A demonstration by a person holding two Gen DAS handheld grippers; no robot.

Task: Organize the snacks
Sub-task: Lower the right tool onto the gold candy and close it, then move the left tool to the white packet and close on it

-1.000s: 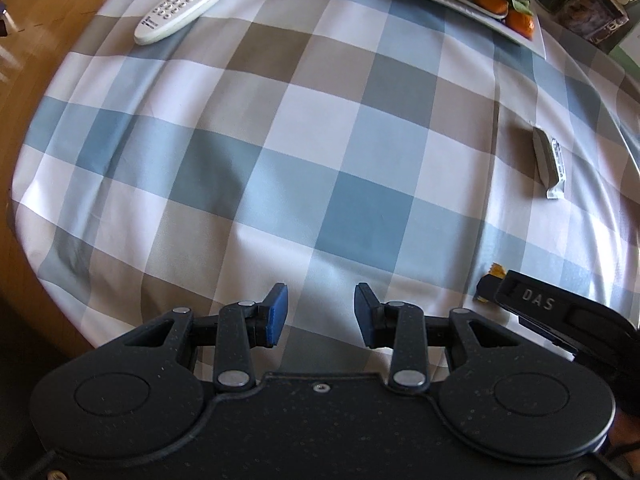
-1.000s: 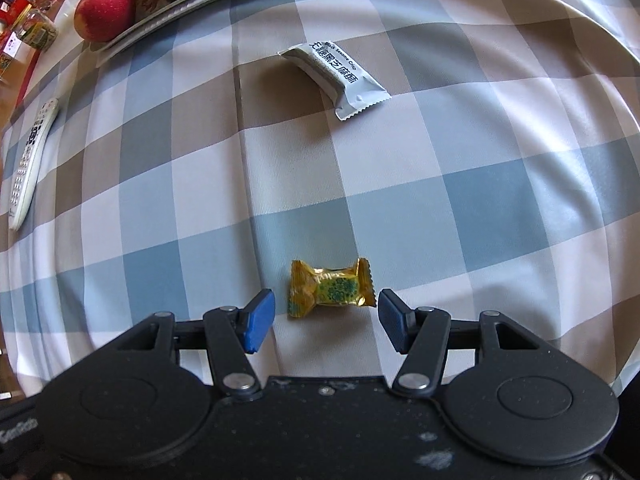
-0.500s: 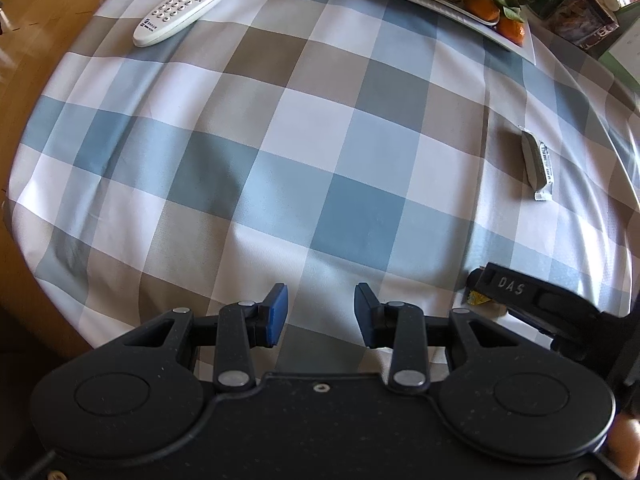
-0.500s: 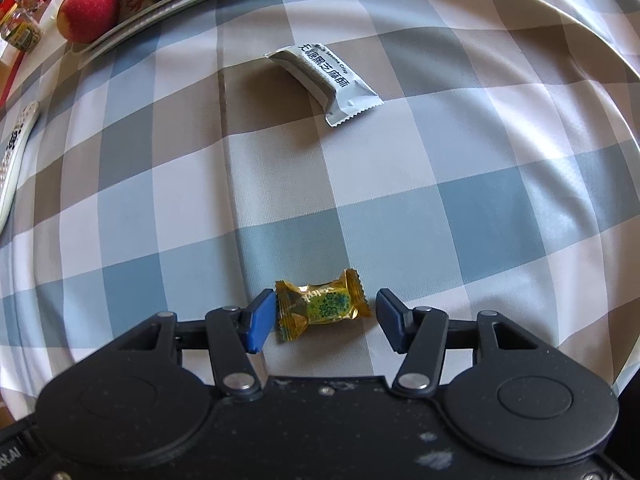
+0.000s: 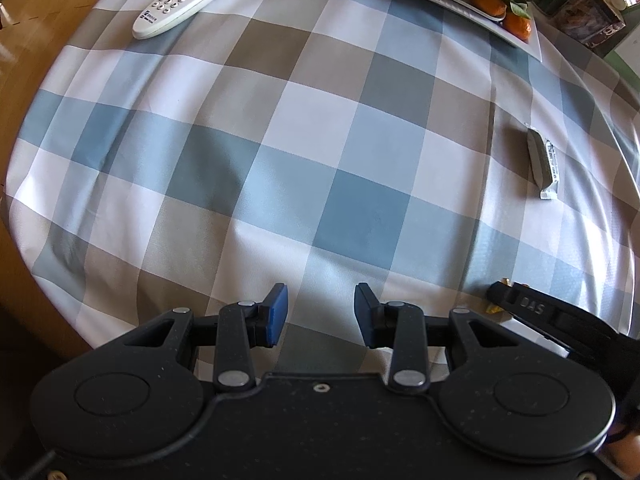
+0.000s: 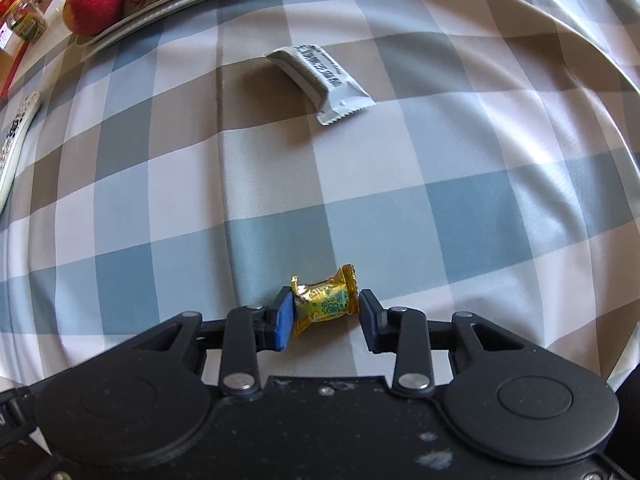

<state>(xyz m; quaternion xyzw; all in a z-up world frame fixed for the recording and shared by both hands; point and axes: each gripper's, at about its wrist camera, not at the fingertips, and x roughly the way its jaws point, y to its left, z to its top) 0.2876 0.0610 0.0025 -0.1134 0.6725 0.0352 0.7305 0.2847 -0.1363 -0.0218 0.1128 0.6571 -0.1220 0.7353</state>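
The sorting looks to be near its start: both snacks in sight lie loose on the blue, grey and white checked tablecloth [image 6: 400, 168], and no box or bowl meant to receive them shows in either view, so I cannot say where they are bound. The first pick-up is under way. The right gripper [image 6: 324, 314] points down at the cloth and its jaws are closing on the small gold foil-wrapped candy [image 6: 325, 300]; the blue left pad touches the wrapper's crimped end, while the right pad sits just beside the other end, so the pinch seems not quite firm yet. The candy is a short plump pillow of crinkled gold foil with a teal flower print on its middle and twisted, flared ends, tilted a little with its right end higher; such foil will likely crush and slip somewhat under the pads. Farther along the cloth, well apart, lies the long white sealed snack bar packet [image 6: 320, 78] with dark print and a serrated end, untouched. The left gripper [image 5: 320, 314] hangs over bare cloth, its fingers half spread with nothing between them. What remains, by my reading, is lifting the candy, placing it, then fetching the white packet
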